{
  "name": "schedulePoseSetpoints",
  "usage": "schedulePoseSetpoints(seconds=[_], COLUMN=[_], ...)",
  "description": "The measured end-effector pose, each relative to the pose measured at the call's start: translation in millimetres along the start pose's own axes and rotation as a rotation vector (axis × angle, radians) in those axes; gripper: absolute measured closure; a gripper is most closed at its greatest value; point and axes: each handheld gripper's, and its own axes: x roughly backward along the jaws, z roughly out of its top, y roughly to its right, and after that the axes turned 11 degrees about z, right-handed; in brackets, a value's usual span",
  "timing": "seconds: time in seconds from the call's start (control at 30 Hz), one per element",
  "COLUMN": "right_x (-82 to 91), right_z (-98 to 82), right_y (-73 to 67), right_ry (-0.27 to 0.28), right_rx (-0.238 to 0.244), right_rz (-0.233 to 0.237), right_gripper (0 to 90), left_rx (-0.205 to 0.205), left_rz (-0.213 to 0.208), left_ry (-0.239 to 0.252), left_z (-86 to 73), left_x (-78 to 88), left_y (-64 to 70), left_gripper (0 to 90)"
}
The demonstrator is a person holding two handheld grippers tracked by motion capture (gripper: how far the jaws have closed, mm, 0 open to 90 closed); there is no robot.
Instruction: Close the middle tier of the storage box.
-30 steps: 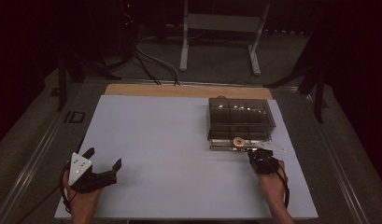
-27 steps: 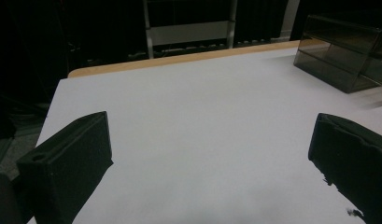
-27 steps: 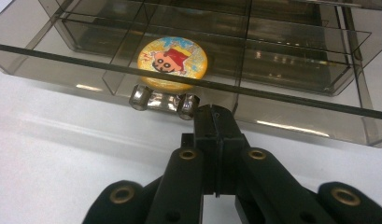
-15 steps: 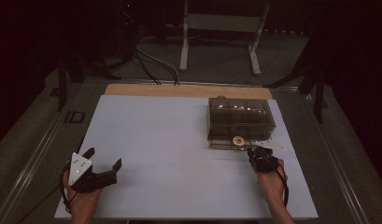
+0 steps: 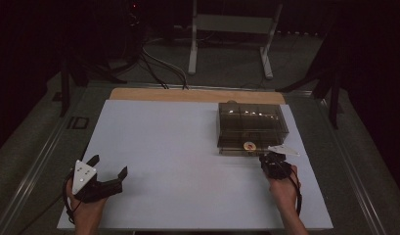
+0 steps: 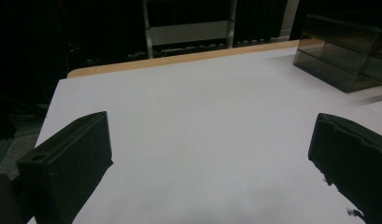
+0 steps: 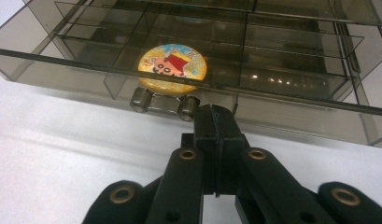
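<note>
Smoky clear organiser box [image 5: 251,126] sitting upper right on the white mat [image 5: 178,161]. Bottom drawer [image 7: 188,88] holding a round cartoon badge [image 7: 173,65]. Right gripper [image 7: 216,122] pinched shut beside the metal handle [image 7: 164,102] (nothing gripped); left gripper [image 5: 108,172] gaping, idle lower left. Best: hook behind handle, pull straight.

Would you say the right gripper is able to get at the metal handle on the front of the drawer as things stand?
Probably yes. The right gripper sits shut just right of the metal handle on the smoky drawer box, with bare white table between. It would need to open first.
</note>
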Motion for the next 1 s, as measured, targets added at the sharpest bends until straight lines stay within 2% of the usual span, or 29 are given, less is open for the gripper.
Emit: schedulePoseSetpoints(seconds=[1.0], right_x=[-7.6], right_z=[7.0], right_y=[0.9], right_ry=[0.006], right_rx=[-0.018], right_rz=[-0.005], right_gripper=[90.0], left_rx=[0.002], left_rz=[0.000], left_ry=[0.001], left_z=[-0.1], left_x=[-0.3], left_y=[0.0], left_gripper=[1.0])
